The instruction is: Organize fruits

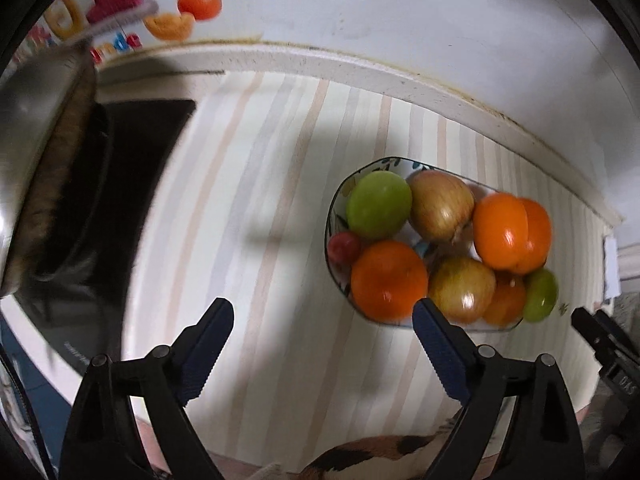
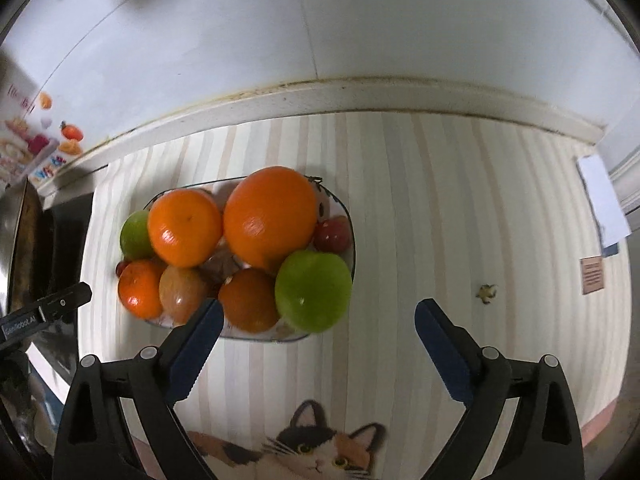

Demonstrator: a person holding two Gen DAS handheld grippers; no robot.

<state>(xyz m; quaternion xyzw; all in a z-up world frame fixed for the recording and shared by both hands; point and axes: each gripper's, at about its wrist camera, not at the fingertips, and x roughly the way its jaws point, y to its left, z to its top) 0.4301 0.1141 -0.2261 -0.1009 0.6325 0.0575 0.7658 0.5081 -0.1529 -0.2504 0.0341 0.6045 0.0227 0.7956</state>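
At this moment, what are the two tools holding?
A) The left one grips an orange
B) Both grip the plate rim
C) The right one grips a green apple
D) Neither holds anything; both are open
D: the left tool and right tool both stand wide open and empty, short of the plate where the fruit is piled.

A striped mat (image 2: 420, 208) with a calico cat print (image 2: 320, 452) meets the white wall (image 2: 360, 20).

Plate (image 2: 349, 216) largely hidden under piled fruit; printed cat (image 2: 316, 452) cut off below.
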